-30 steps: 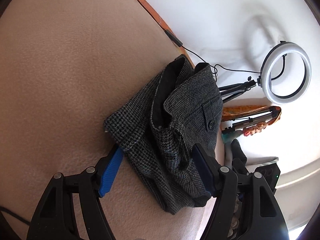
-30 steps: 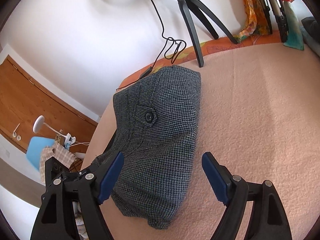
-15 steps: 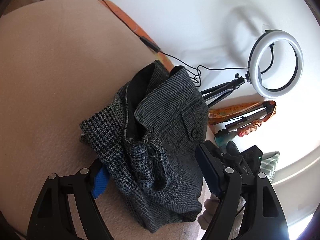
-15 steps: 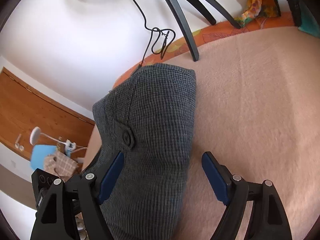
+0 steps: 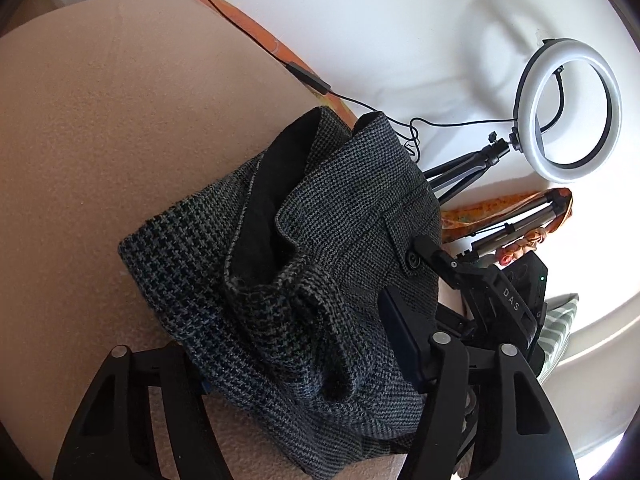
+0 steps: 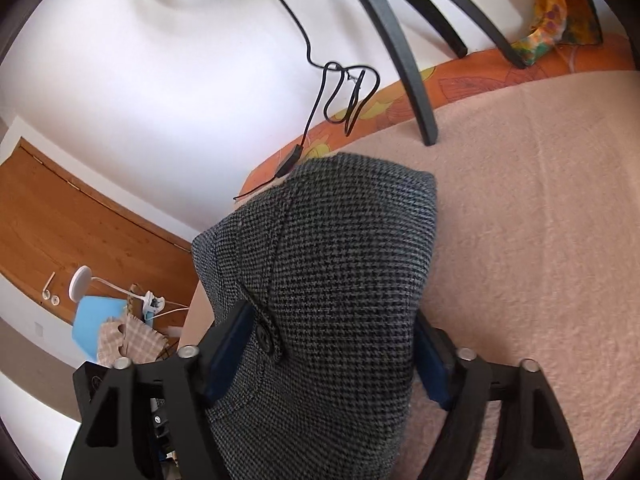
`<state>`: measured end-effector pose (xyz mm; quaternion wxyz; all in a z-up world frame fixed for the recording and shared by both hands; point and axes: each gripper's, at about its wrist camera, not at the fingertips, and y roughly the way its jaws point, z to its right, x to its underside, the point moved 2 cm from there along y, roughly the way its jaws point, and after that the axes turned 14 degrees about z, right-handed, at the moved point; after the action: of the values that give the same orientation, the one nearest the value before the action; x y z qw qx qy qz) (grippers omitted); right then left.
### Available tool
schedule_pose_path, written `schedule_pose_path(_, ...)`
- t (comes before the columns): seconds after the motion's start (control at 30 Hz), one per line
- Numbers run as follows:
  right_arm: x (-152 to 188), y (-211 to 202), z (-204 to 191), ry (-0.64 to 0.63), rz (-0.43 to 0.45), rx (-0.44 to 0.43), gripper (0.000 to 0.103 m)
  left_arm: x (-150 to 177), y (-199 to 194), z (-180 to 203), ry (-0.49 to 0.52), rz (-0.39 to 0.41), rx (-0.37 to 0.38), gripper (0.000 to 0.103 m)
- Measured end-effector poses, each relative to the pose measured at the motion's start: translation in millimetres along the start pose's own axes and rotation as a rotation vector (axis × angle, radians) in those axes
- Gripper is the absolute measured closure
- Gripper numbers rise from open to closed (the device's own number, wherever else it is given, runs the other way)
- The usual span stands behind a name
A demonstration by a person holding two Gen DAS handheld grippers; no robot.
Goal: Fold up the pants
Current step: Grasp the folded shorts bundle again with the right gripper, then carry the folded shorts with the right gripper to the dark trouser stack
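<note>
The grey houndstooth pants (image 5: 320,264) lie bunched and folded on the pink blanket (image 5: 120,120), near its edge by the wall. My left gripper (image 5: 300,364) is open with its jaws on either side of the near end of the bundle. The left pad is mostly hidden under cloth. My right gripper (image 6: 332,356) is open and straddles the other end of the pants (image 6: 332,272), next to the buttoned pocket (image 6: 264,336). The right gripper also shows in the left wrist view (image 5: 480,292), behind the pants.
A ring light (image 5: 568,108) on a black tripod (image 6: 412,60) stands on the bed by the white wall, its cable (image 6: 344,92) dangling near the pants. An orange sheet edge (image 6: 460,84) borders the blanket. A wooden door (image 6: 80,224) and a lamp (image 6: 80,284) are beyond the bed.
Both grippers have moved forward onto the pants, so the bundle now sits between each pair of jaws. The right gripper has come into the left wrist view.
</note>
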<state>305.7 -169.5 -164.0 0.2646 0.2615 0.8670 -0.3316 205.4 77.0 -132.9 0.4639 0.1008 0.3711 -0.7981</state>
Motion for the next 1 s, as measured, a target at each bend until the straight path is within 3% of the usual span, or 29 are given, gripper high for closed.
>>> schedule_pose_path(0.07, 0.6, 0.0, -3.6, -0.011, 0.002, 0.002, 0.052, -0.6, -1.8, -0.2, 0.008, 0.003, 0.005, 0.051)
schedule_pose_path(0.17, -0.9, -3.6, -10.3, -0.031, 0.006, 0.003, 0.065, -0.3, -4.6, -0.8, 0.014, 0.005, 0.011, 0.054)
schedule_pose_path(0.3, -1.6, -4.5, -10.3, -0.055, -0.007, 0.009, 0.06, -0.4, -2.2, -5.4, -0.009, -0.006, 0.015, 0.054)
schedule_pose_path(0.37, -1.1, -0.2, -2.2, -0.001, -0.019, 0.005, 0.044, -1.0, -2.3, -4.3, 0.005, -0.004, 0.012, 0.054)
schedule_pose_path(0.43, 1.4, 3.7, 4.8, 0.056, -0.022, -0.012, 0.039, -0.1, -1.8, -2.1, 0.029, 0.001, 0.009, 0.054)
schedule_pose_path(0.5, 3.2, 5.7, -1.2, 0.046, -0.016, 0.009, 0.042, 0.2, -1.6, 1.7, 0.045, 0.005, 0.015, 0.054)
schedule_pose_path(0.53, 4.4, 6.1, -7.2, 0.019, -0.015, 0.021, 0.051, 0.1, -2.4, 2.5, 0.051, 0.006, 0.017, 0.055)
schedule_pose_path(0.67, 6.0, 0.2, -41.9, -0.181, 0.003, 0.092, 0.068, 0.1, -6.5, 5.9, 0.082, 0.011, 0.02, 0.06)
schedule_pose_path(0.83, 6.1, -11.2, -79.3, -0.375, 0.039, 0.132, 0.073, -0.3, -16.0, 19.4, 0.169, 0.041, 0.037, 0.066)
schedule_pose_path(1.0, 4.1, -25.2, -101.9, -0.444, 0.073, 0.128, 0.075, -2.5, -25.3, 29.3, 0.205, 0.067, 0.057, 0.067)
